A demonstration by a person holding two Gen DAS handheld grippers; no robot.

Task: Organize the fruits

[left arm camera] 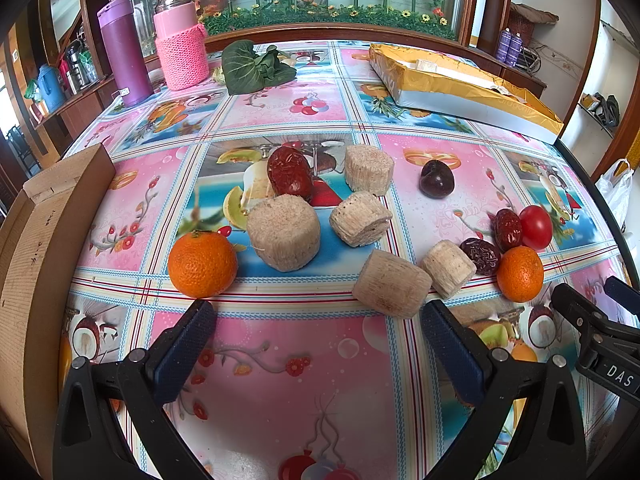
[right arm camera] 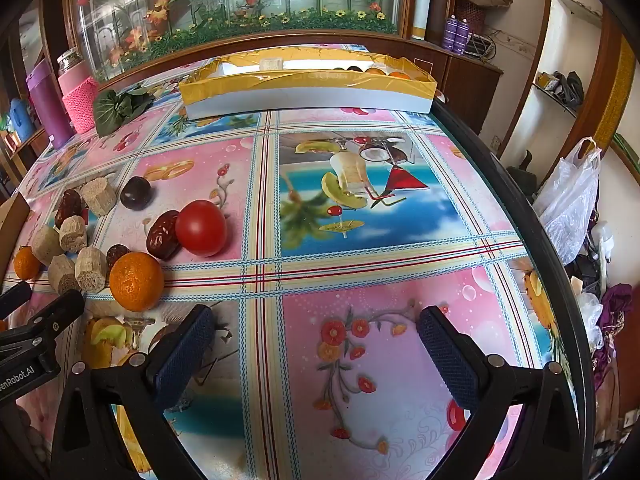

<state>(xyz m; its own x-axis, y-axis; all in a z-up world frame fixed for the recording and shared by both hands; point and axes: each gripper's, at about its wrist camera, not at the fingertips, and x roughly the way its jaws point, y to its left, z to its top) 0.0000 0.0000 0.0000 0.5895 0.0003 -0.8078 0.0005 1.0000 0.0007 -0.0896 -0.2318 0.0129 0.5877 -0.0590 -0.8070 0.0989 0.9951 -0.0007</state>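
Observation:
Fruits lie on the patterned tablecloth. In the left wrist view an orange (left arm camera: 202, 264) sits just beyond my open, empty left gripper (left arm camera: 320, 344). Beyond it lie a red date (left arm camera: 289, 177), a dark plum (left arm camera: 437, 179), several beige fibrous cylinders (left arm camera: 283, 238), a second orange (left arm camera: 520, 274), a tomato (left arm camera: 535, 227) and two more dates (left arm camera: 480, 256). In the right wrist view my right gripper (right arm camera: 316, 344) is open and empty; an orange (right arm camera: 136, 281), a tomato (right arm camera: 201, 228) and a date (right arm camera: 162, 234) lie to its front left. The yellow-lined box (right arm camera: 304, 90) at the back holds some fruit.
A wooden board (left arm camera: 44, 248) stands at the table's left edge. A purple flask (left arm camera: 124, 52), a pink knit-covered jar (left arm camera: 180, 40) and green leaves (left arm camera: 252, 66) stand at the back left. The table's dark right edge (right arm camera: 532, 216) has a plastic bag (right arm camera: 572, 204) beyond it.

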